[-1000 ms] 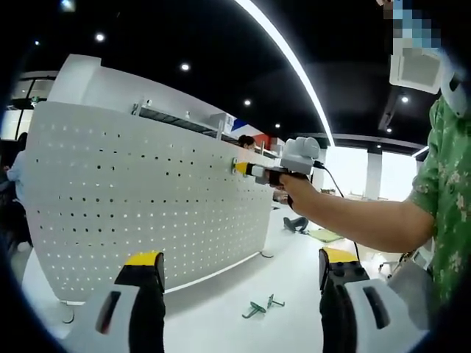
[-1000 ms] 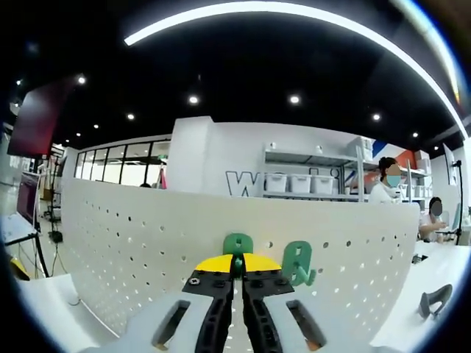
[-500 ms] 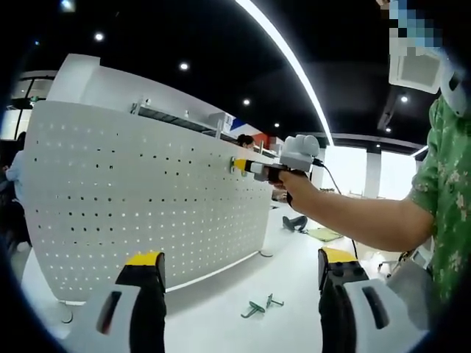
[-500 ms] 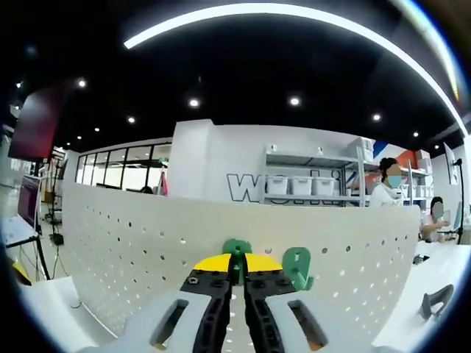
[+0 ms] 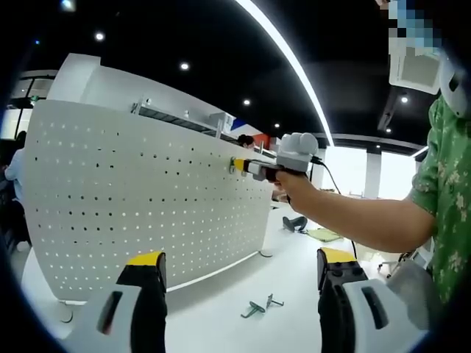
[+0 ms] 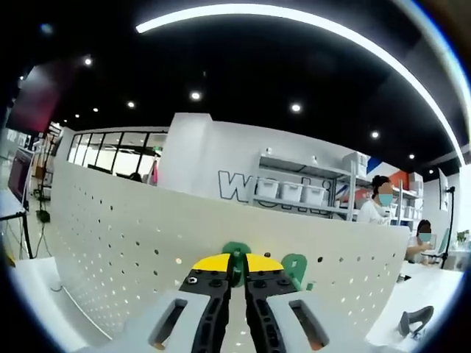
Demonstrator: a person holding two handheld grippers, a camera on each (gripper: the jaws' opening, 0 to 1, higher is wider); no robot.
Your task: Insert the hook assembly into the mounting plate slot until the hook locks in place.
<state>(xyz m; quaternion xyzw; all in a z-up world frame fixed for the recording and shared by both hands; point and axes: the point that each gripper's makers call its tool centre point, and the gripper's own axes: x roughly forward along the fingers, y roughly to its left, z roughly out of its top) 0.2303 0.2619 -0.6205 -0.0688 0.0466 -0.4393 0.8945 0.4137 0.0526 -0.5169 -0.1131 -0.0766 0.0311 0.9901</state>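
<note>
Left gripper view shows you a white table [image 5: 221, 305] under a black ceiling with a long light strip. On the table stands your white pegboard [image 5: 140, 195], upright. Your left gripper [image 5: 239, 268] has its jaws spread wide on nothing. Beyond it, your right gripper [image 5: 237, 166] meets the board near its top edge. Two loose green hooks [image 5: 259, 305] lie on the table below.

Right gripper view faces the board's holes [image 6: 147, 243]. Your right gripper's [image 6: 237, 266] jaws are pinched on a green hook [image 6: 236, 254] at the board face. A second green hook [image 6: 295, 268] sits on the board just beside it. Behind, wall lettering starts "We"; shelving holds white bins [image 6: 294, 193], and two people sit beyond.
</note>
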